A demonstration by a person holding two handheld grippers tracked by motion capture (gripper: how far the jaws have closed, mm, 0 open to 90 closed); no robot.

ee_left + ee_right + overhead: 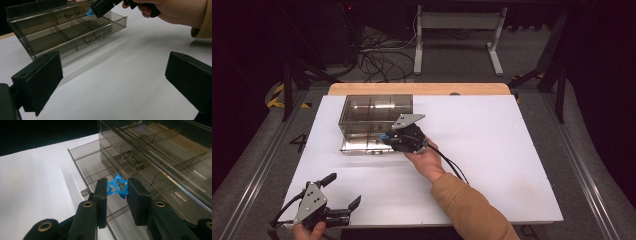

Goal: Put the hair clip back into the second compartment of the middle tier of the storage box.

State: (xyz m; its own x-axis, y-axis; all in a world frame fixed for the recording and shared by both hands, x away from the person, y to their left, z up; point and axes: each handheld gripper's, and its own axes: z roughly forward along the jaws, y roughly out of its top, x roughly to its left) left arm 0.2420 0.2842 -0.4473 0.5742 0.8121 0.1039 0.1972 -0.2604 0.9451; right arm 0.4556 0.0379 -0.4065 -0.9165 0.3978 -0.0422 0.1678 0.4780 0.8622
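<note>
Clamping blue star (117, 187), open drawer (85, 167) beneath

High view above our near table (492, 165) edge, facing forward and down, both gripper views low, close, sharing the clear drawer box (377, 112).

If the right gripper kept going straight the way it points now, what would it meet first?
Most likely the floor of the open drawer of the smoky clear organizer: the right gripper, shut on a blue star, points down into it; depth is unclear.
</note>
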